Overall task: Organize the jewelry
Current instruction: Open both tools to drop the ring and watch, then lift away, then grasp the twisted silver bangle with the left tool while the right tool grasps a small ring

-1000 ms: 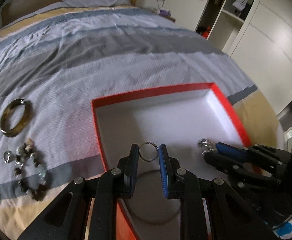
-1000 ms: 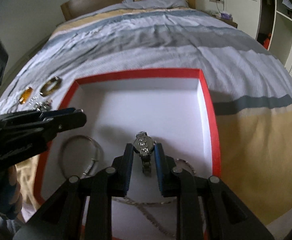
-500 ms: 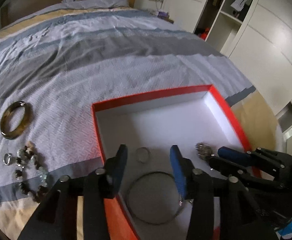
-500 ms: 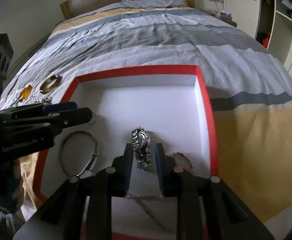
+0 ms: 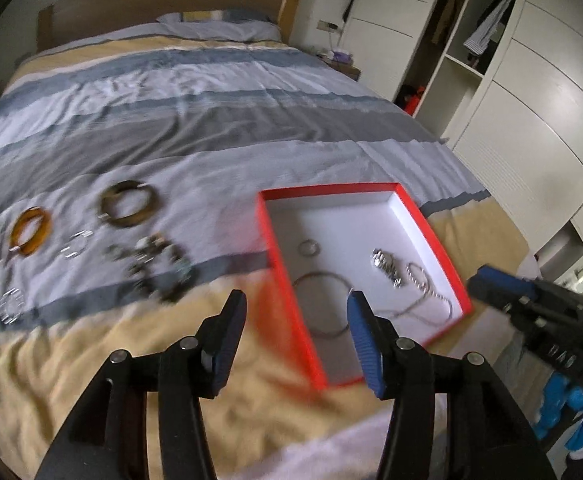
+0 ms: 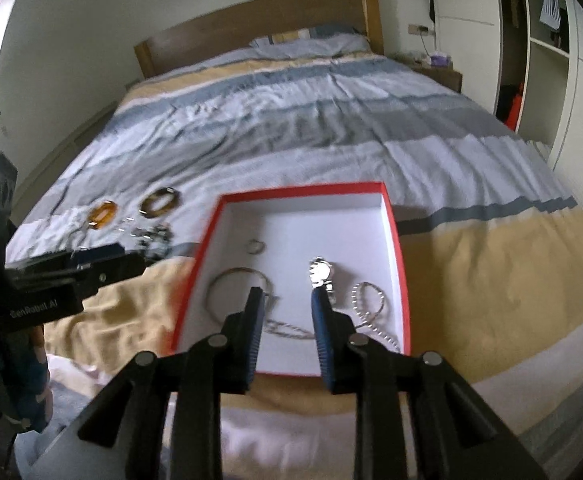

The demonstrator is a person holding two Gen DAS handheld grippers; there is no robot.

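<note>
Two grippers hang over the foot of a striped bed (image 5: 211, 120), and neither has anything in it. Left gripper (image 5: 297, 312) has its jaws spread wide, sitting above the near left corner of a red box (image 5: 281, 264) with a white inside. Right gripper (image 6: 285, 304) is parted too, a bit narrower, hovering over the near part of the same box (image 6: 395, 248). Inside the box there's a small ring (image 5: 308, 248) toward the left wall, a thin wire bangle (image 5: 323, 304) nearer the camera, a silver watch (image 5: 385, 264) around the middle, and a silver chain (image 5: 423, 288) looping off to the watch's right and trailing toward the front edge. From the right wrist view the watch (image 6: 320, 272) lies just past the right gripper's right fingertip. Rest of the jewelry is out on the bedspread, left of the box: a dark brown bangle (image 5: 129, 204), an amber bangle (image 5: 30, 232), a beaded bracelet (image 5: 159, 268) closest to the box, plus a few little silver bits that are too blurry to make out.
</note>
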